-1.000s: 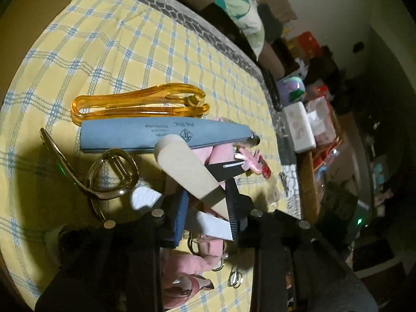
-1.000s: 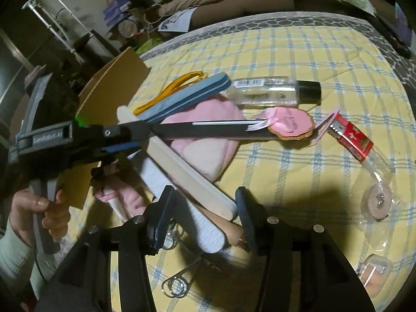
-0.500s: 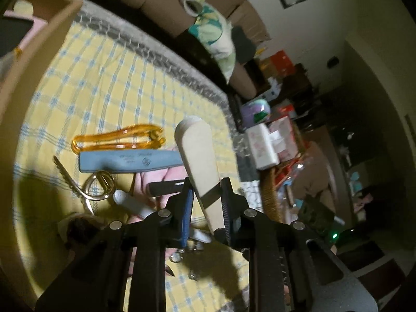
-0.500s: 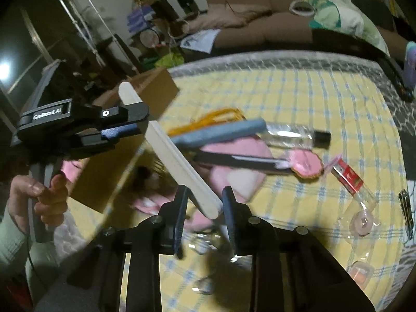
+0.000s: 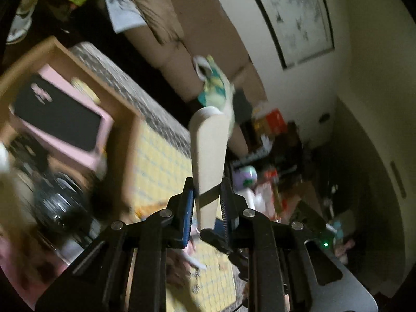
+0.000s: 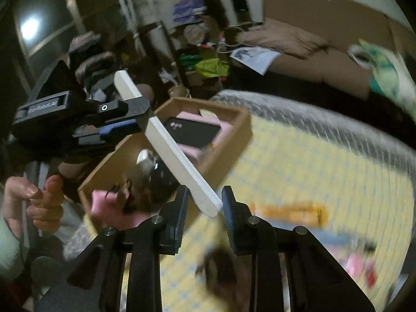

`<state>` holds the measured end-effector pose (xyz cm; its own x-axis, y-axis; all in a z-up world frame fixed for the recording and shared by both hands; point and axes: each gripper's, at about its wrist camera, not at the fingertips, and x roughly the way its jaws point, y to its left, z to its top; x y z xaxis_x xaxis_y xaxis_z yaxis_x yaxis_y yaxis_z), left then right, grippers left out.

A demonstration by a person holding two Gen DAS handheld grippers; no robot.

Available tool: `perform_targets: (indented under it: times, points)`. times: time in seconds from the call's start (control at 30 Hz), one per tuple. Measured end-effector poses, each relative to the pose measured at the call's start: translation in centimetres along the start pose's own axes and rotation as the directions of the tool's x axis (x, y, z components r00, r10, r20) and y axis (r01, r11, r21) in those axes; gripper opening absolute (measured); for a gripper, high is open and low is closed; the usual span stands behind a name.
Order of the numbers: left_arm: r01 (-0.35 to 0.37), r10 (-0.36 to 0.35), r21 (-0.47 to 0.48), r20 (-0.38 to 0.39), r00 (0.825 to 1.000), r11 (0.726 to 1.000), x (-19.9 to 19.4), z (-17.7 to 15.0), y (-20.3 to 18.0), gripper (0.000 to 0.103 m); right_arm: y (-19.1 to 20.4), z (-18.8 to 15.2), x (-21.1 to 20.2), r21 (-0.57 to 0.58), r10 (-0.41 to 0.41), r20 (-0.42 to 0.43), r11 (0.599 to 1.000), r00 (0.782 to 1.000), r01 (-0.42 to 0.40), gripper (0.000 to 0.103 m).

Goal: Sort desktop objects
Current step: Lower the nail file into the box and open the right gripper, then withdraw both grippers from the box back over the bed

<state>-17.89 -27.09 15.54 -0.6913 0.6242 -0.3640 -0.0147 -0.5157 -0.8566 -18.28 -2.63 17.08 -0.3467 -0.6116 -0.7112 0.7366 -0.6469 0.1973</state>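
Note:
A long beige nail file [image 5: 208, 153] [image 6: 176, 153] hangs in the air between both grippers. My left gripper [image 5: 206, 197] is shut across its width near one end; in the right wrist view that gripper [image 6: 140, 115] comes in from the left with the file sticking out past it. My right gripper [image 6: 204, 205] is shut on the file's other, lower end. An open cardboard box [image 6: 234, 119] [image 5: 130, 119] lies just behind the file and holds a pink case with a black face [image 6: 192, 132] and a dark round thing [image 6: 158, 176].
A yellow checked cloth [image 6: 312, 169] covers the table. On it lie a blurred orange clip [image 6: 291, 213] and pink and red bits at the right. A person's hand [image 6: 39, 202] holds the left gripper's handle. A sofa [image 6: 325, 59] and clutter stand behind.
Both grippers have lifted the file off the pile and carried it up and towards the box. The right jaws, wide a second ago, have shut on its end.

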Motion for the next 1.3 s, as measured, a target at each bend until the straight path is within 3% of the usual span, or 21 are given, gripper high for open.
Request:
perform_targets:
  times: [0.2,0.4,0.47,0.53,0.63,0.8,0.87,0.93,1.3]
  points:
    - [-0.023,0.030,-0.088,0.078,0.997,0.996,-1.4,6.2,7.4,0.019,3.3,7.4,8.8,-0.203,-0.050,-0.101,0.979,0.994,0.029,0.027]
    - [-0.124,0.126,-0.102,0.015,0.992,0.987,1.3,8.8,12.5,0.022,3.6,9.3,17.0,-0.347,-0.124,-0.209,0.937,0.970,0.045,0.027]
    - [-0.161,0.162,-0.100,-0.005,0.987,0.982,1.9,9.1,13.4,0.028,3.1,9.2,18.8,-0.372,-0.158,-0.235,0.926,0.959,0.061,0.027]
    - [-0.172,0.173,-0.098,-0.004,0.985,0.980,2.0,9.2,13.8,0.054,2.5,9.0,20.2,-0.385,-0.186,-0.258,0.920,0.948,0.076,0.026]
    - [-0.162,0.164,-0.081,0.015,0.986,0.983,1.2,9.2,13.7,0.063,1.8,8.8,21.3,-0.383,-0.219,-0.266,0.918,0.939,0.105,0.027]
    - [-0.191,0.191,-0.038,0.008,0.981,0.981,0.0,8.9,12.8,0.065,1.1,9.1,19.8,-0.277,-0.164,-0.222,0.956,0.961,0.099,0.028]
    - [-0.207,0.207,-0.022,0.000,0.978,0.978,-0.4,8.4,12.3,0.068,1.1,9.3,18.2,-0.243,-0.154,-0.195,0.964,0.969,0.105,0.033]
    - [-0.231,0.231,0.003,-0.013,0.973,0.973,-0.8,7.5,11.5,0.071,0.8,9.2,16.5,-0.207,-0.154,-0.178,0.972,0.972,0.116,0.047]
    - [-0.323,0.331,0.121,-0.051,0.942,0.939,-3.9,2.0,6.8,0.071,2.0,5.0,8.1,-0.033,-0.119,-0.141,0.993,0.983,0.115,0.063]
